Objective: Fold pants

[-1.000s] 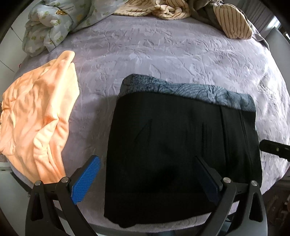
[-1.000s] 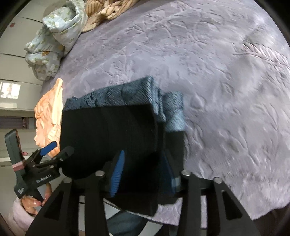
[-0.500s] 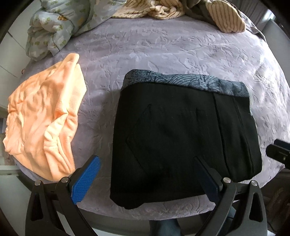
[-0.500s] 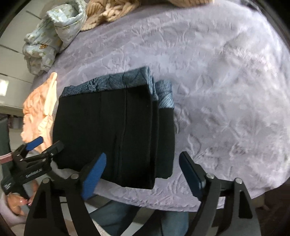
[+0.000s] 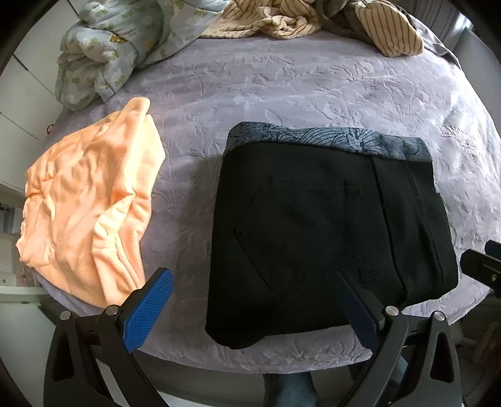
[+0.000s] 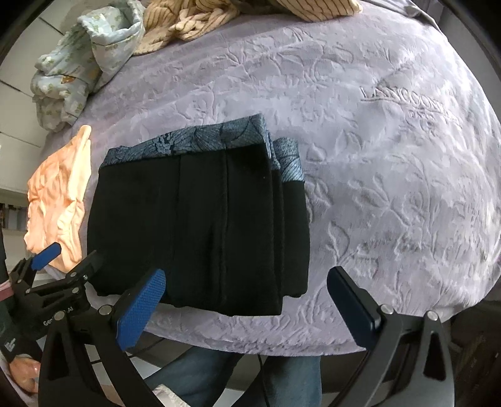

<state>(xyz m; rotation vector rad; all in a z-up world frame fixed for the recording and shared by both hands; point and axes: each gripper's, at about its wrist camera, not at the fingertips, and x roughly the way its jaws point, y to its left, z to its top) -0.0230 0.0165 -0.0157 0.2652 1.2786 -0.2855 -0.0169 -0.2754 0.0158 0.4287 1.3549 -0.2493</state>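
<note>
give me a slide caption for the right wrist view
Open right gripper above folded black pants on a lilac bedspread.

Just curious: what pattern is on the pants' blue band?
Blue-grey leaf print on the band; left wrist view shows it best.

Lilac embossed bedspread [image 5: 313, 94] — folded black pants [image 5: 328, 225], peach garment [image 5: 87, 200], floral quilt [image 5: 119, 40], striped cloth [image 5: 281, 15].

Left gripper [image 5: 253, 310]: fingers spread wide, nothing between them, held at the near edge.
Left gripper fingers [image 5: 148, 310]: blue pads facing inward.
Right gripper [image 6: 250, 313]: fingers spread wide, gripping nothing, also at the near edge.
Right gripper fingers [image 6: 141, 313]: blue textured pad on the left one.
Left hand [image 6: 22, 374]: only partly in view, apparently wrapped round the left gripper's handle.
</note>
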